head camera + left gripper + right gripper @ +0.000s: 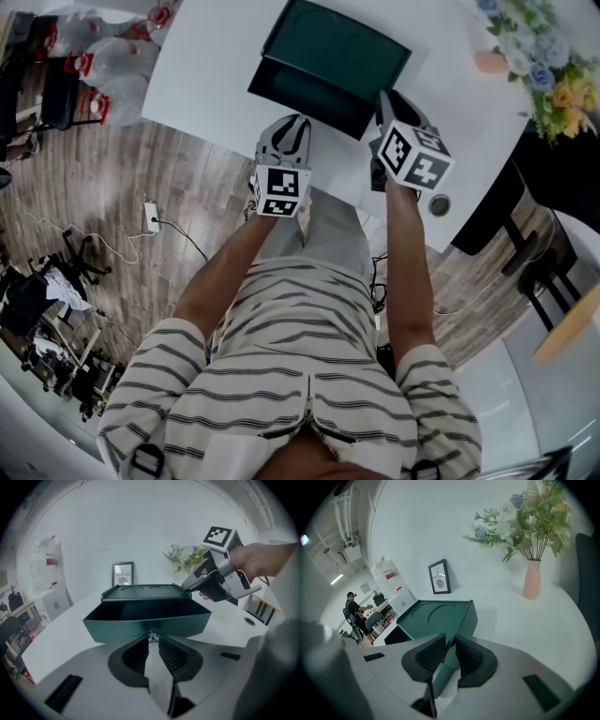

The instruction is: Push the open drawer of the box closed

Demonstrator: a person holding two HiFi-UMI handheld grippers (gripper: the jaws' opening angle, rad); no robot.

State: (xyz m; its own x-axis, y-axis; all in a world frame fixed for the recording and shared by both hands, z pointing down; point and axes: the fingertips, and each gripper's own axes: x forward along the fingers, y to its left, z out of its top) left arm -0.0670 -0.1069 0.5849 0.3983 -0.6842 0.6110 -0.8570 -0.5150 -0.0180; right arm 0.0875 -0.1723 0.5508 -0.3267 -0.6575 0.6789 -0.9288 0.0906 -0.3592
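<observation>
Drawer (145, 620) open, box (436, 616) on white surface (206, 75) | my left claw (151, 642) pinched on its knob (151, 637) | my right claw (450, 643) clamped on the box's edge.

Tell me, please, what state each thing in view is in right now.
drawer: pulled open, looks empty.
box: upright on the table, drawer not yet pushed in.
left gripper: shut on the drawer's knob.
right gripper: shut on the box's near corner.
vase: upright, holding flowers.
picture frame: standing.
</observation>
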